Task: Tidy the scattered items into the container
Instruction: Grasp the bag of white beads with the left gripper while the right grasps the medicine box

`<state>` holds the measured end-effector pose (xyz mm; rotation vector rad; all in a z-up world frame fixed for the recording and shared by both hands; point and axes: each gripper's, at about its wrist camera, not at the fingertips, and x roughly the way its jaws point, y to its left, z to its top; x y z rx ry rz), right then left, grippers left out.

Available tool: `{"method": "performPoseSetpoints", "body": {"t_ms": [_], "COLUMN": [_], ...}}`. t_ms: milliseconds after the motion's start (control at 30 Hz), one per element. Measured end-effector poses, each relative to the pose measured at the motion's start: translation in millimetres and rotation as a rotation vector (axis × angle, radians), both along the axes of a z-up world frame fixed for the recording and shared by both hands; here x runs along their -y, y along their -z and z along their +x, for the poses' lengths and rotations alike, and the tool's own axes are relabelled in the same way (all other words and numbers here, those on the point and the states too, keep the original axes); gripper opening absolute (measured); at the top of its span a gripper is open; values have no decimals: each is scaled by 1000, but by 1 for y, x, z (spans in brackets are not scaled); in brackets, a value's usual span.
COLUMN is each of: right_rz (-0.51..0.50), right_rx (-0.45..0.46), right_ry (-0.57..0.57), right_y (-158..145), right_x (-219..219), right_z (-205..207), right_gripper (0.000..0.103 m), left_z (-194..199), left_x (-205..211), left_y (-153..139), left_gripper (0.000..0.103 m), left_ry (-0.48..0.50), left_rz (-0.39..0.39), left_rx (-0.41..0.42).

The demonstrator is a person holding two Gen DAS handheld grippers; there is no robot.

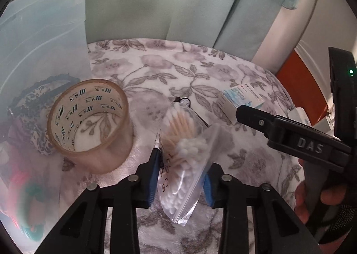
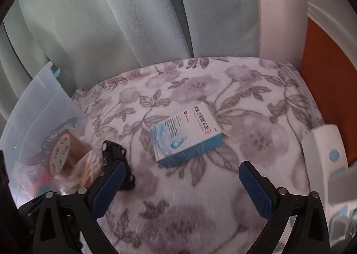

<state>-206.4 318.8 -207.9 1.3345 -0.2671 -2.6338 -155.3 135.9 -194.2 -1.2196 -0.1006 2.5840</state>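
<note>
- The left gripper (image 1: 181, 178) points steeply down at the bed, its black arms rising from the bottom edge of the left wrist view and its blue pads (image 1: 154, 175) drawn in narrow on either side of a clear zip bag of cotton swabs (image 1: 178, 158).
- Both pads seem to touch the bag's plastic, though the soft film makes it hard to tell how firmly they press.
- The bag lies on the floral blanket (image 1: 178, 70), lengthwise along the gripper, with white cotton tips bunched near the pads and pale wooden sticks fanning away at its far end.
- A roll of brownish clear tape (image 1: 89, 124) stands tilted on its edge just left of the bag, beside the wall of the translucent plastic container (image 1: 44, 37), which sits at the blanket's left edge.
- Through the container wall, a leopard-print item and something red and teal show only as blurs.
- The right gripper (image 2: 180, 189) also tilts down, its blue pads (image 2: 256, 193) spread wide with only blanket between them.
- In the left wrist view the right gripper's black finger reaches in from the right, and a person's hand (image 1: 312, 200) grips its handle.
- A white and blue medicine box (image 2: 186, 134) lies flat on the blanket just beyond the right gripper's open fingers, well apart from the container.
</note>
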Motion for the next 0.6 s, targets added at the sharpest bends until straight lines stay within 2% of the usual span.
{"method": "performPoseSetpoints", "body": {"t_ms": [167, 333, 467, 600], "right_rz": [54, 76, 81, 73], "right_rx": [2, -7, -11, -17], "right_ry": [-17, -14, -7, -12], "right_y": [11, 14, 13, 12], "right_x": [6, 10, 10, 8], "right_z": [-20, -30, -32, -33], "right_gripper": [102, 89, 83, 83], "left_z": [-2, -2, -2, -3], "left_x": [8, 9, 11, 11], "left_y": [4, 5, 4, 5], "left_gripper": [28, 27, 27, 26], "left_ry": [12, 37, 54, 25], "left_rz": [28, 43, 54, 39], "left_rx": [-39, -61, -74, -25]}}
